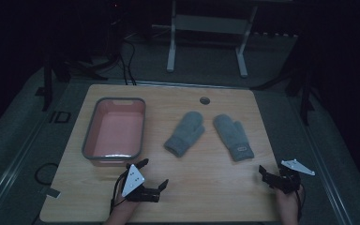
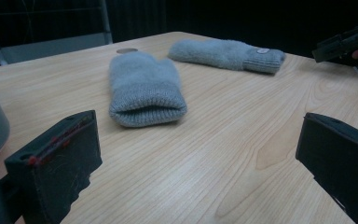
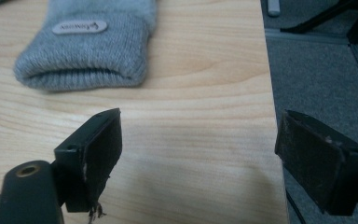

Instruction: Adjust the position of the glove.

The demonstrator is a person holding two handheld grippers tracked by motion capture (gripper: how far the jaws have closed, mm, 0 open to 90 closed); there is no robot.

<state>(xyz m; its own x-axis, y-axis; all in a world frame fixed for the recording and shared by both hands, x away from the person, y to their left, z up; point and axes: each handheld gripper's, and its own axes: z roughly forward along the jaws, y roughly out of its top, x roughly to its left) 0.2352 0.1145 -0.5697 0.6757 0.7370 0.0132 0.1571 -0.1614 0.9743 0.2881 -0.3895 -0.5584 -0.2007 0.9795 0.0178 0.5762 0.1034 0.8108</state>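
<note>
Presently, a wooden table (image 1: 201, 187) is being viewed from above, dimly lit, with grey floor being shown around it. A grey-rimmed pink tub (image 1: 114, 129) is being kept on the left half of the table, its near end lying just beyond the left gripper. Two grey knitted mittens are being laid flat at the centre, well apart from the tub. The left mitten (image 1: 184, 132) is being presented with its cuff toward the near edge and its tip angled to the far right; the right mitten (image 1: 233, 136), bearing a small label on its cuff, is being presented with its cuff at the near right. The two mittens are being kept apart, neither touching the other.

The left gripper (image 1: 152, 174) is being held near the front edge, just in front of the tub, with its jaws standing wide apart and nothing between them; the left mitten's cuff (image 2: 147, 109) is being framed ahead of it. The right gripper (image 1: 266, 176) is being held at the near right corner, jaws likewise spread with only bare table between them, the labelled cuff (image 3: 81, 51) lying near but untouched.
</note>
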